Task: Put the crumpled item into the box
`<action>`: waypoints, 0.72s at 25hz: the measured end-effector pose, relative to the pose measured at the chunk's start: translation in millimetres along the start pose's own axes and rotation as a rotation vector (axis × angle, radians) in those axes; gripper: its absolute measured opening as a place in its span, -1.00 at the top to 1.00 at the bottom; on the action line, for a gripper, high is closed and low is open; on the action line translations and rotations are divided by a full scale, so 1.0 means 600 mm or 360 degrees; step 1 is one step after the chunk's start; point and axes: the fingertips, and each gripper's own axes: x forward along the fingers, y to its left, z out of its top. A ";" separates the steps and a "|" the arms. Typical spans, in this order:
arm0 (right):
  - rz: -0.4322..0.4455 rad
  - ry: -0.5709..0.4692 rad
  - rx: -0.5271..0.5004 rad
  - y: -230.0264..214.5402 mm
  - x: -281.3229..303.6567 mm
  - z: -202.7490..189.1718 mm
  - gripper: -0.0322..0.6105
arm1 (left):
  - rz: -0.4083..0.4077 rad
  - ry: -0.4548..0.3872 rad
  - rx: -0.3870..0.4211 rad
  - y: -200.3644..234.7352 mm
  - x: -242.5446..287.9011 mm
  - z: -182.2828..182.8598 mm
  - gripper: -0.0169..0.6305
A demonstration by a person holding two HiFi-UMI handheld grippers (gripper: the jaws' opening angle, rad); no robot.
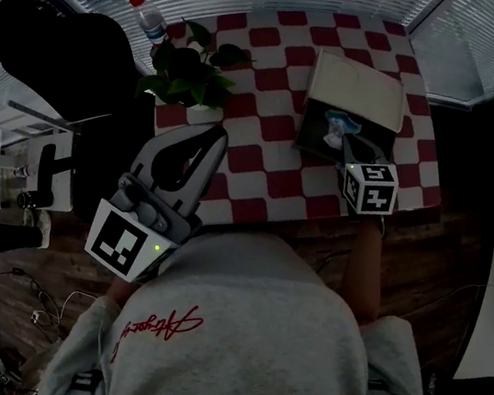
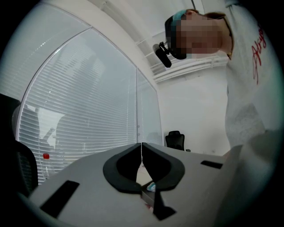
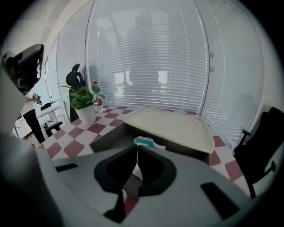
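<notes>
Two sets of jaws are pressed together, empty: left gripper [image 2: 141,144] and right gripper [image 3: 136,147]. The crumpled item [image 3: 144,142] lies in the box [image 3: 108,135]; the right gripper, close by, might snag it out.

I see the box [image 1: 311,135] sitting open on the right side of the red-and-white checked table [image 1: 256,138]. It is dark inside, and its cream lid [image 1: 357,89] is raised and tilted along the far edge. The crumpled item [image 1: 336,127] lies inside the box, close under the lid. It is a small white wad with pale blue patches, perhaps tissue, though my feed is too dim to be sure.
</notes>
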 end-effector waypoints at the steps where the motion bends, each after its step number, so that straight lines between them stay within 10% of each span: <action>1: -0.0001 -0.0016 0.0001 0.001 -0.002 0.001 0.85 | -0.0004 -0.0001 0.0000 -0.001 0.000 0.000 0.89; 18: -0.0009 -0.0266 0.0039 0.016 -0.050 0.038 0.86 | -0.0053 -0.0012 -0.0013 -0.012 0.001 0.001 0.89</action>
